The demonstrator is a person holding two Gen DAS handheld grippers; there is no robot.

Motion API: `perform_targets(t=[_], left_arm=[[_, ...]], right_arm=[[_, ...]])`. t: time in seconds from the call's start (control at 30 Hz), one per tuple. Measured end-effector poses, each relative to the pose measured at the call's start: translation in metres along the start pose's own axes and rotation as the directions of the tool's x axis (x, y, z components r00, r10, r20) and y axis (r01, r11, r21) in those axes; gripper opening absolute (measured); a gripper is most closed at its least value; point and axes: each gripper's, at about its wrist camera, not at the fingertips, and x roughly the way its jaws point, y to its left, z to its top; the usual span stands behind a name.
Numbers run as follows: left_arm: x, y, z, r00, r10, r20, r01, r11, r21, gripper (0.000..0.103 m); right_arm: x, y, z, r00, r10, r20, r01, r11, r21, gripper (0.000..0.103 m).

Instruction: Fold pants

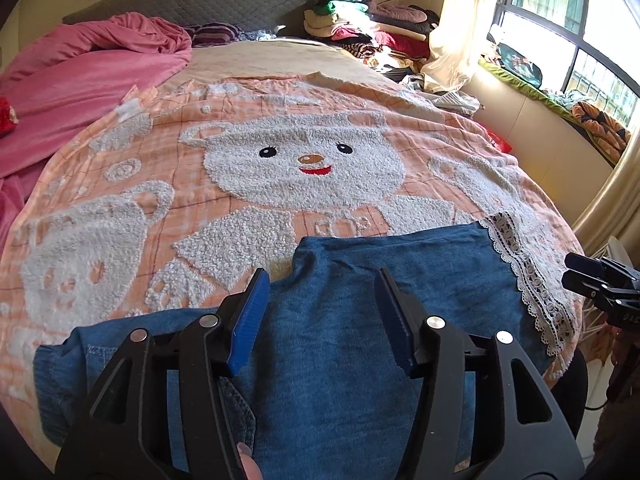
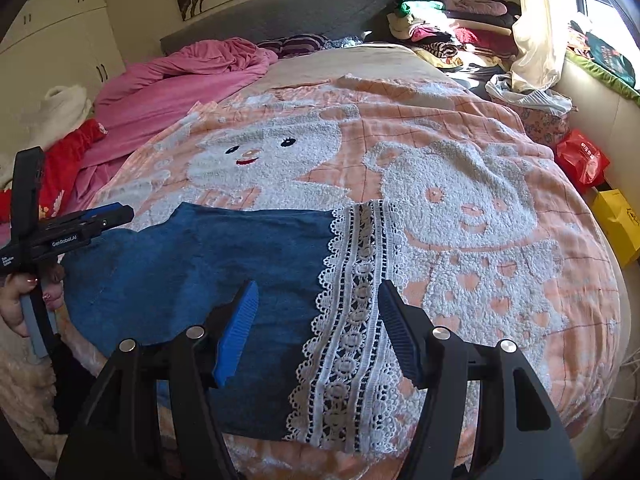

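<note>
Blue denim pants (image 2: 192, 264) with a white lace hem (image 2: 352, 300) lie on a peach blanket (image 2: 500, 152) patterned with white bears; pink quilt (image 1: 80, 80) beyond.

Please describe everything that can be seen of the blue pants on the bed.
The pants look like soft blue denim, with a wide band of white lace along the hem of the leg. They lie flat on the peach bear blanket at the near edge of the bed, apparently folded over on themselves; in the left wrist view a seamed, lighter denim part shows at the left. Both grippers hover above them with jaws open, and neither holds the cloth.
</note>
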Motion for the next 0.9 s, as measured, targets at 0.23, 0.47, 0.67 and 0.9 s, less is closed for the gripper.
perform_targets(t=[0.23,0.47,0.67,0.9], left_arm=[[-0.020,-0.003,-0.015,1.000,-0.013,0.022,0.013,1.000,-0.014,0.054],[-0.027,-0.009,-0.040,1.000,-0.007,0.002,0.007,1.000,-0.011,0.055],[-0.026,-0.005,-0.067,0.999,0.029,-0.042,-0.030,0.999,-0.025,0.056],[-0.022,0.009,-0.093,0.989,0.110,-0.098,-0.112,0.994,-0.015,0.058]], right_arm=[[-0.015,0.014,-0.007,0.999,0.016,0.033,-0.016,1.000,0.006,0.061],[-0.021,0.031,-0.019,0.998,0.044,0.037,-0.044,0.999,-0.003,0.061],[-0.011,0.047,-0.035,1.000,0.031,-0.003,-0.031,0.999,-0.043,0.061],[0.006,0.048,-0.057,0.998,0.020,-0.065,-0.022,0.999,-0.035,0.061]])
